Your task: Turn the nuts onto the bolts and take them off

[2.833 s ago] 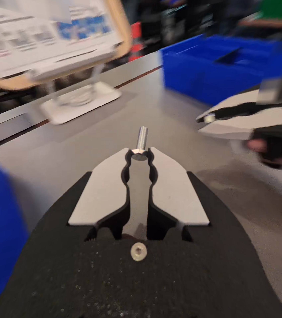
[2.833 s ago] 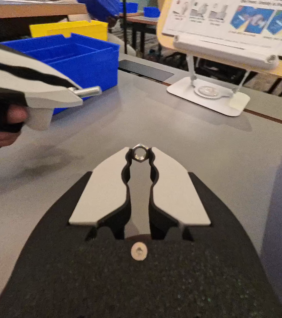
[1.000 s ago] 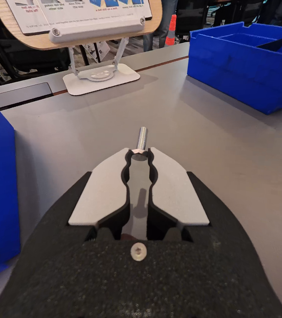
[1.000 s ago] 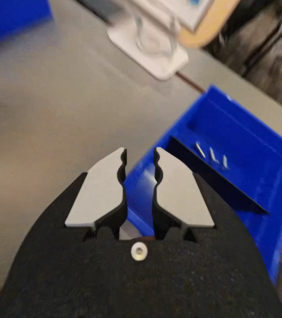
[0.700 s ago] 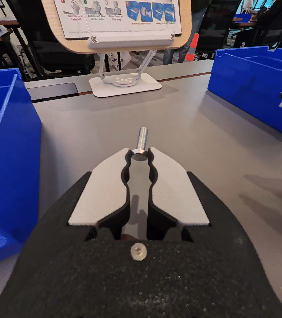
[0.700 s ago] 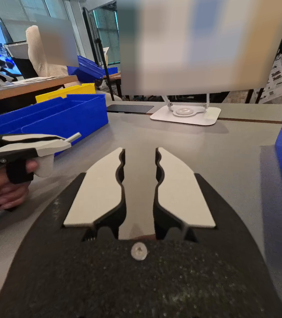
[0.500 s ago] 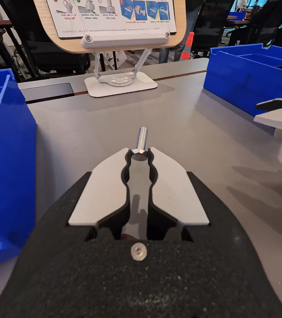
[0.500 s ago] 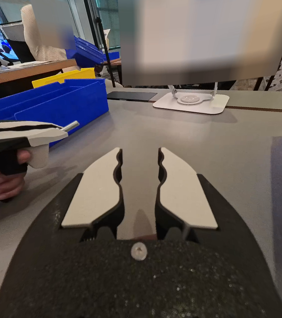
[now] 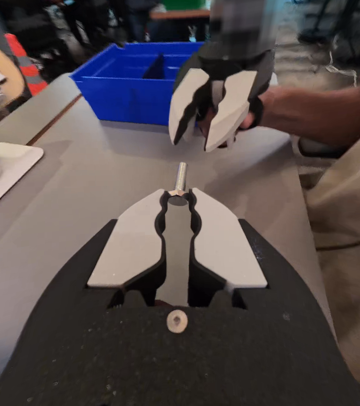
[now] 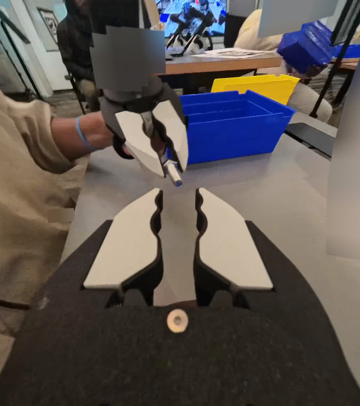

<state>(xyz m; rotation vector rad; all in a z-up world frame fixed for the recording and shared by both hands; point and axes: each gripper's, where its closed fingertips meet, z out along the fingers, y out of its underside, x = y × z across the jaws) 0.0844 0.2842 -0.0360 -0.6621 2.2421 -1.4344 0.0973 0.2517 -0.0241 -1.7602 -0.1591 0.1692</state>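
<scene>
My left gripper [image 9: 178,191] is shut on the hex head of a silver bolt [image 9: 180,175], and the threaded shaft points straight ahead above the grey table [image 9: 99,180]. My right gripper [image 9: 189,146] faces it from the far side, open and empty, with its tips just beyond and above the bolt's end. In the right wrist view my right gripper [image 10: 179,190] is open with nothing between the fingers. The left gripper [image 10: 171,168] holds the bolt [image 10: 174,173] aimed at that gap, its tip just short of it. No nut shows in either view.
A blue divided bin [image 9: 130,87] stands behind the right gripper. Another blue bin [image 10: 229,129] with a yellow bin [image 10: 256,85] behind it stands behind the left gripper. A white stand base [image 9: 7,160] is at the left. The person's beige sleeves [image 10: 9,153] border the table. The gap from one gripper's tips to the other's is roughly 5 centimetres.
The right gripper held a nut 2.8 s ago, swung over the blue bin and came back open and empty. Both grippers have now turned to face each other, bolt tip near the open right fingers.
</scene>
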